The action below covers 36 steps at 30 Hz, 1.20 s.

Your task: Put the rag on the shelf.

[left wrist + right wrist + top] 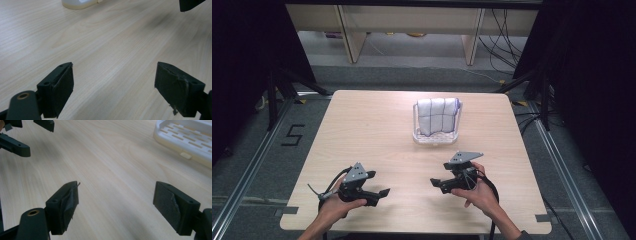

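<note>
Basket [437, 135], white plastic with a folded towel [437, 115] standing in it, sits ahead of both my grippers, well apart, a bit closer to the right one. Left gripper [382, 194] and right gripper [435, 183] point at each other low over the wooden table [362, 130], jaws spread wide, gripping nothing.

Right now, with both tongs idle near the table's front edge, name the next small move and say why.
Probably bring the right tongs forward toward the white basket holding the folded cloth. Both the right and left tongs are open and hold nothing, with bare wooden table between them and the basket, which lies nearer the right hand.
</note>
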### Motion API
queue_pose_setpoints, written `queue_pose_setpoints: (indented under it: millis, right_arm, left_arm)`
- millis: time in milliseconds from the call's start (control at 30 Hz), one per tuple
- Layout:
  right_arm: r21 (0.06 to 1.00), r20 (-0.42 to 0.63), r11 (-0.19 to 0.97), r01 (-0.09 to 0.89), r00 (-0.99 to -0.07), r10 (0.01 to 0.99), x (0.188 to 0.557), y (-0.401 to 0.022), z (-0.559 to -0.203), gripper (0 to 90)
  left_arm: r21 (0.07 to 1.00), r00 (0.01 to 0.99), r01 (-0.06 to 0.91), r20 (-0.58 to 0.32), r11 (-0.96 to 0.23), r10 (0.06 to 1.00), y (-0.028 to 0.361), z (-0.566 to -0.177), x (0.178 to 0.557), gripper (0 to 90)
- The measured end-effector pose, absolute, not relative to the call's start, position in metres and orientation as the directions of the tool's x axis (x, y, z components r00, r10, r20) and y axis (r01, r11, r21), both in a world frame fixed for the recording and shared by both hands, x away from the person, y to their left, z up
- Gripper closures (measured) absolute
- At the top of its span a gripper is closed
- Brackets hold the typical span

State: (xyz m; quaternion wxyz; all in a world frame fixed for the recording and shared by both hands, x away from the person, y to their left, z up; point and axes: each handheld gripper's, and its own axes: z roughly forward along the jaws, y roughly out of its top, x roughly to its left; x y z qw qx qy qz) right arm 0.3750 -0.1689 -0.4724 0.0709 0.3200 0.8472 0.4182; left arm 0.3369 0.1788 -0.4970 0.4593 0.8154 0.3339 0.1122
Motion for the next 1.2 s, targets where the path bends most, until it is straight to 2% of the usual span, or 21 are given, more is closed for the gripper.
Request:
queue_pose_setpoints:
  millis: [633,667,867,1067,1200]
  right_arm:
    - [0.725,0.141,0.471,0.503,-0.778,0.612,0.331,-0.192,-0.490,18.0]
    - [0.726,0.132,0.476,0.497,-0.779,0.613,0.328,-0.193,-0.491,17.8]
    - [0.717,0.114,0.500,0.487,-0.788,0.605,0.312,-0.197,-0.492,17.1]
    - [0.716,0.095,0.505,0.483,-0.783,0.615,0.310,-0.200,-0.493,17.2]
    - [0.711,0.099,0.508,0.487,-0.784,0.613,0.310,-0.200,-0.493,17.2]
  left_arm:
    - [0.810,0.765,0.436,-0.105,-0.391,0.636,0.172,-0.505,0.305,15.4]
    - [0.800,0.779,0.421,-0.078,-0.428,0.622,0.174,-0.504,0.304,15.4]
    - [0.805,0.776,0.413,-0.065,-0.426,0.628,0.175,-0.503,0.298,15.5]
    - [0.817,0.770,0.417,-0.084,-0.399,0.633,0.172,-0.505,0.296,15.6]
    - [0.801,0.770,0.423,-0.070,-0.425,0.635,0.174,-0.505,0.297,15.6]
